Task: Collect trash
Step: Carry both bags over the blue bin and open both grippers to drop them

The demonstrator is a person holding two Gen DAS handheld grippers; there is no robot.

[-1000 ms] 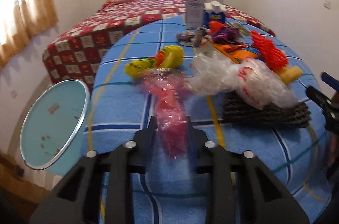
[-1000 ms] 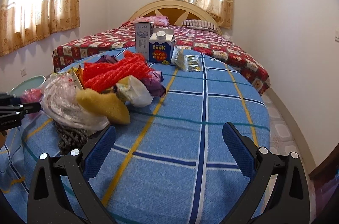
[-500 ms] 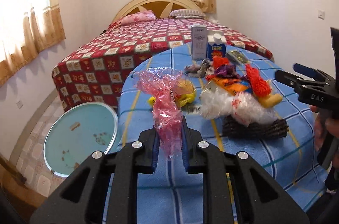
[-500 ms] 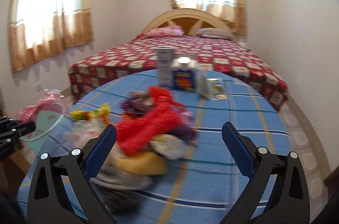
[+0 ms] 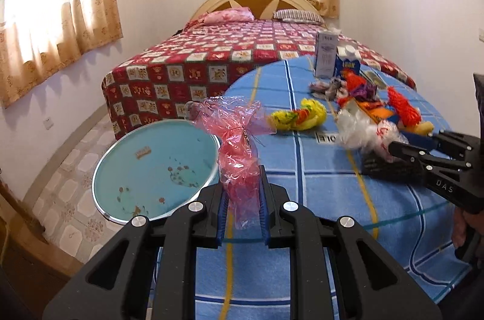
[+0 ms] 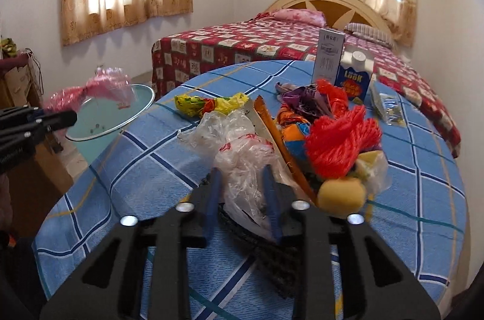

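Note:
My left gripper [image 5: 242,187] is shut on a crumpled pink plastic bag [image 5: 239,144] and holds it off the table's left edge, next to a round teal bin [image 5: 151,168] on the floor. In the right wrist view the left gripper [image 6: 69,117] and pink bag [image 6: 106,87] hang over that bin [image 6: 106,126]. My right gripper [image 6: 242,171] is at the trash pile with its jaws closing, and a clear plastic bag [image 6: 239,144] with red print is pinched between the pads. The left wrist view shows the right gripper [image 5: 399,147] against this bag [image 5: 363,129].
A round table with a blue checked cloth [image 5: 317,199] carries a yellow wrapper [image 6: 208,103], red netting [image 6: 341,138], a yellow sponge [image 6: 341,196], a black woven mat [image 6: 278,268], a milk carton [image 6: 354,78] and a tall box [image 6: 328,57]. A bed [image 5: 211,57] stands behind.
The left gripper lifted the pink bag off the table and carried it left toward the bin. The right gripper moved up to the pile and went from wide open to closed on the clear bag.

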